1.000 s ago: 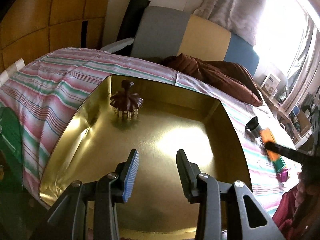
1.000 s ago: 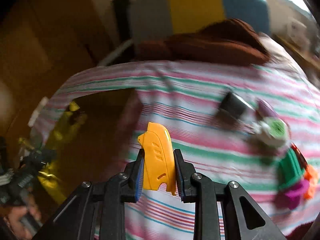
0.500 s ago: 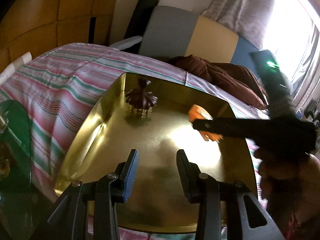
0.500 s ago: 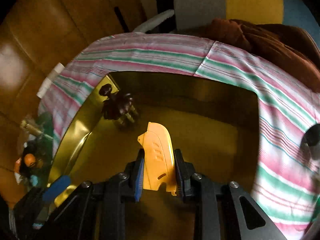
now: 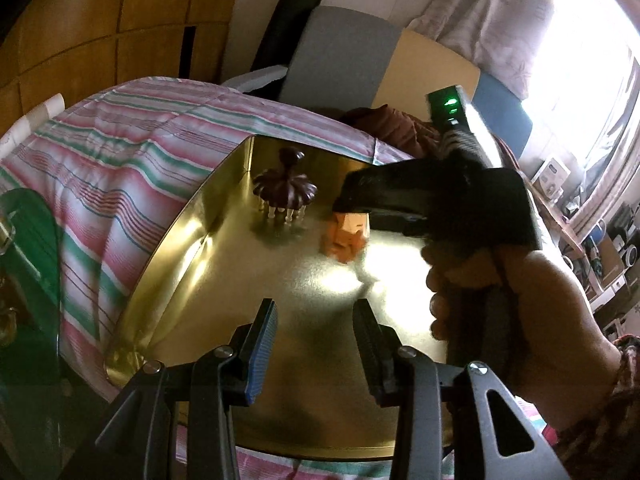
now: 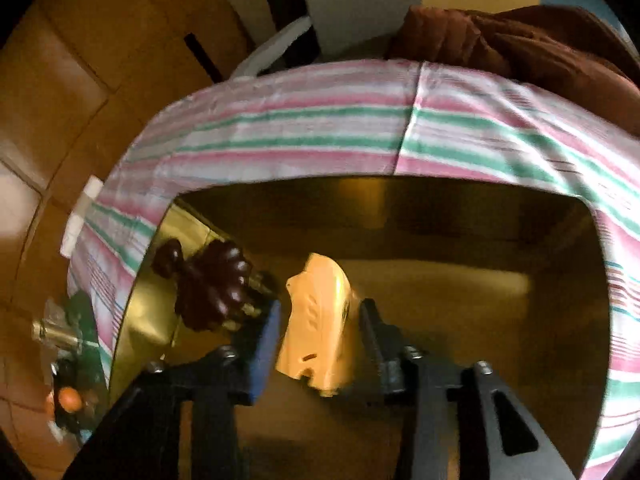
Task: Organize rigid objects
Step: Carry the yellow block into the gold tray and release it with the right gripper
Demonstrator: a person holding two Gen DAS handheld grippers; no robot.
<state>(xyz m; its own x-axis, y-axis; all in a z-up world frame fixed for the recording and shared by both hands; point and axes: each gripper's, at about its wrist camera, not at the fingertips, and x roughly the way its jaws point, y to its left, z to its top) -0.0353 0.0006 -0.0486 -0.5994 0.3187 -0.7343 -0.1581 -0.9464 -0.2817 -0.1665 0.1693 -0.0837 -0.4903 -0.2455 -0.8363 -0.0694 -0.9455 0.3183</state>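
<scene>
A shiny gold tray (image 5: pixel 168 264) lies on the striped bedcover. A dark brown, flower-shaped massager with pale prongs (image 5: pixel 286 190) stands in its far left corner. Beside it an orange plastic piece (image 5: pixel 346 236) rests on the tray floor under the tips of my right gripper (image 5: pixel 352 208). In the right wrist view that gripper (image 6: pixel 320 312) is opening. The orange piece (image 6: pixel 316 320) stands between its jaws with a gap on each side, and the massager (image 6: pixel 212 292) is just left of the blue pad. My left gripper (image 5: pixel 316 312) hovers open over the tray's near part, holding nothing.
A person's hand (image 5: pixel 520 308) holds the right gripper over the tray's right side. Pink, green and white striped cover (image 6: pixel 304 128) surrounds the tray. A brown cushion (image 6: pixel 520 40) lies behind it. A green object (image 5: pixel 28 248) sits at the left edge, wood panelling beyond.
My right gripper carried the orange piece from the striped cover leftward into the tray, down beside the massager, and its jaws have spread off the piece. My left gripper stayed put.
</scene>
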